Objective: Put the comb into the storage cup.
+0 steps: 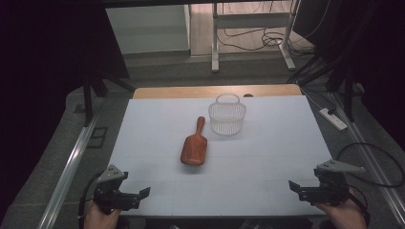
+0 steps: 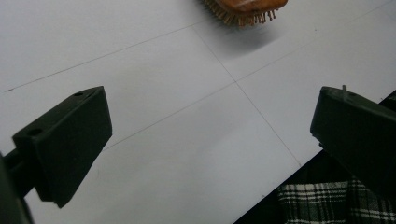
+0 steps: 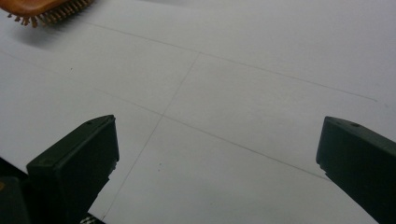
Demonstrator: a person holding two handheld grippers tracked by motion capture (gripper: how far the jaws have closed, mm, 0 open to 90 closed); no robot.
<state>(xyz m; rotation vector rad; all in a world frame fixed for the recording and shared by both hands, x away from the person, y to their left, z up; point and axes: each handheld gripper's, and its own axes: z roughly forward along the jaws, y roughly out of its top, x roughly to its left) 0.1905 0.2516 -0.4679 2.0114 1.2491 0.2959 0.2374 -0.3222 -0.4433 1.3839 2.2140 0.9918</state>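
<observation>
A brown wooden hairbrush (image 1: 194, 146) lies bristles down in the middle of the white table (image 1: 267, 157), its handle pointing toward a clear plastic basket (image 1: 227, 115) just beyond it. My left gripper (image 1: 138, 195) rests at the table's near left corner, jaws wide apart and empty. My right gripper (image 1: 298, 188) sits at the near right corner, also open with nothing between its jaws. The hairbrush's bristled edge (image 2: 243, 11) shows at the top of the left gripper view, and the same bristled edge (image 3: 44, 11) at the top left of the right gripper view.
Beyond the white surface a strip of wooden tabletop (image 1: 191, 90) shows. A metal stand (image 1: 215, 43) and cables stand on the floor behind. A power strip (image 1: 333, 118) lies on the floor at the right. A plaid sleeve (image 2: 322, 205) shows below the table edge.
</observation>
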